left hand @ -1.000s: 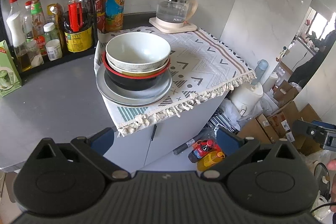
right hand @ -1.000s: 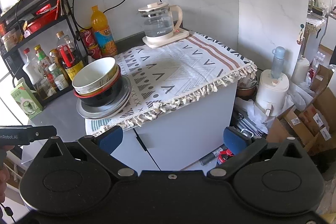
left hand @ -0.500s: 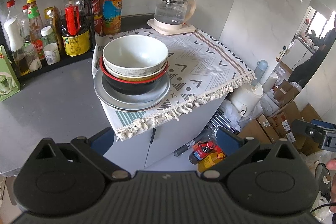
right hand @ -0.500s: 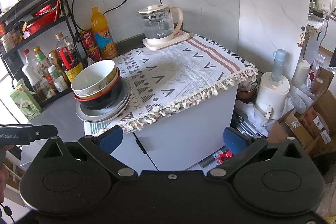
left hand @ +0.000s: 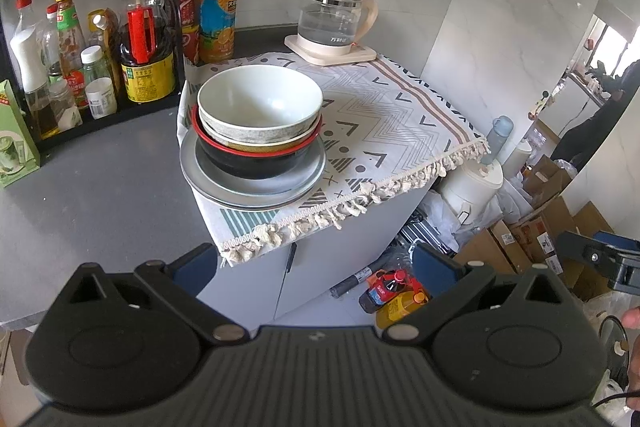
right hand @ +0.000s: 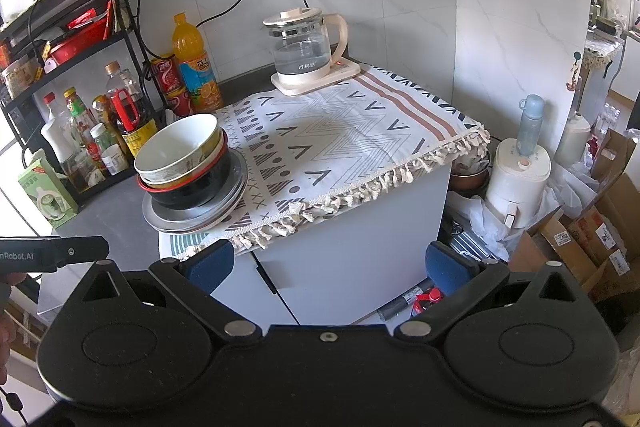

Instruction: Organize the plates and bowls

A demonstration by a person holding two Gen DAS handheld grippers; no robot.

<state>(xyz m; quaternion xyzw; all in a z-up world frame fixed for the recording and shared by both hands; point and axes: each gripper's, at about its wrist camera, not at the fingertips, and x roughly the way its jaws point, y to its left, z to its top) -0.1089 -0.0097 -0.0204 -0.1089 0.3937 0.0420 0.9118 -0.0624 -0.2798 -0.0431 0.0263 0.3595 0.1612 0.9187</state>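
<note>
A stack of dishes stands at the near left corner of the patterned cloth [left hand: 384, 123]. A white speckled bowl [left hand: 260, 105] sits on top, nested in a black bowl with a red rim [left hand: 248, 159], and both rest on grey plates [left hand: 224, 187]. In the right wrist view the same white bowl [right hand: 180, 147], black bowl [right hand: 192, 191] and plates [right hand: 224, 203] show at the left. My left gripper [left hand: 314, 267] is open, held back from the counter below the stack. My right gripper [right hand: 330, 265] is open too, well short of the cabinet. Neither holds anything.
A glass kettle [left hand: 338, 17] on its base stands at the cloth's back. An orange drink bottle [left hand: 218, 13] and a black rack of sauce bottles [left hand: 84, 43] line the left wall. Boxes [left hand: 560, 227], a white appliance [right hand: 520, 183] and bottles lie on the floor at the right.
Both grippers have drifted slightly; the stack sits a little higher in the left view and lower left in the right view. Both stay open and the dishes have not moved.
</note>
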